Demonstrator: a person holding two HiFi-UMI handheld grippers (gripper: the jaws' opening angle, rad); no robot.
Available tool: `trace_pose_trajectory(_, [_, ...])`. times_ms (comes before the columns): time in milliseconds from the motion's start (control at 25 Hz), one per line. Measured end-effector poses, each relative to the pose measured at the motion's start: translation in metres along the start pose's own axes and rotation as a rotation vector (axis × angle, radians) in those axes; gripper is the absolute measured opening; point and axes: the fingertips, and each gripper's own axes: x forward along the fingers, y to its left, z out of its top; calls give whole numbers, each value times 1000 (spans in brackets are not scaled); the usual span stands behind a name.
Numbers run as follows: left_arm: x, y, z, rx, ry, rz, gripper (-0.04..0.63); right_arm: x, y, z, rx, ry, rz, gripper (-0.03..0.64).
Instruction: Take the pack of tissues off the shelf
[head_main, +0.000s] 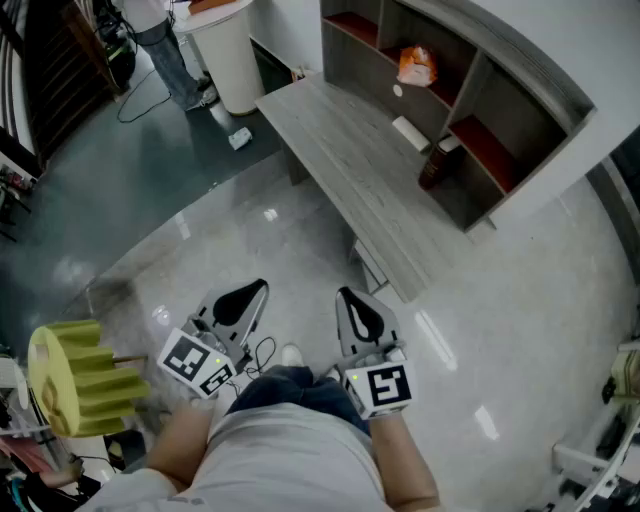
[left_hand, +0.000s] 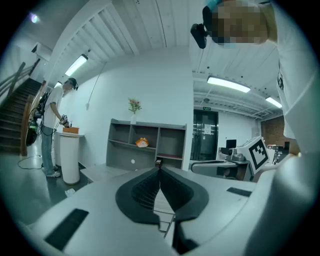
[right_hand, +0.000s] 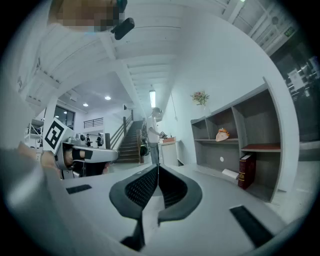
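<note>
An orange-and-white pack of tissues (head_main: 417, 66) lies on the middle shelf of a grey shelf unit (head_main: 520, 80) that stands at the back of a grey desk (head_main: 350, 160). The pack of tissues (left_hand: 142, 143) shows small and far off in the left gripper view, and the pack of tissues (right_hand: 222, 134) likewise in the right gripper view. My left gripper (head_main: 257, 287) and right gripper (head_main: 343, 293) are held low near my body, well short of the desk. Both are shut with nothing between their jaws.
A dark red book (head_main: 437, 160) stands in the lower right compartment, a flat white object (head_main: 410, 132) lies beside it on the desk. A person (head_main: 160, 40) stands by a white round pedestal (head_main: 228, 50) at the far left. A yellow ribbed object (head_main: 75, 378) sits at my left.
</note>
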Motion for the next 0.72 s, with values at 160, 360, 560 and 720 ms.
trace_pose_trajectory(160, [-4,20,-3,-87,-20,-7,17,13,7,-3,5,0,-9,18])
trace_pose_trajectory(360, [-19,50,-3,-105,-29,-14,17,36,29,-3,-21,21,-7,18])
trace_pose_trajectory(560, [-34,84,-7,-114,-45,-33,17,64,49,-4,-24,28,-3,18])
trace_pose_trajectory(720, [-44,107,-15,-123,-39,-40,17,83,61,-19,14,53,-26,18])
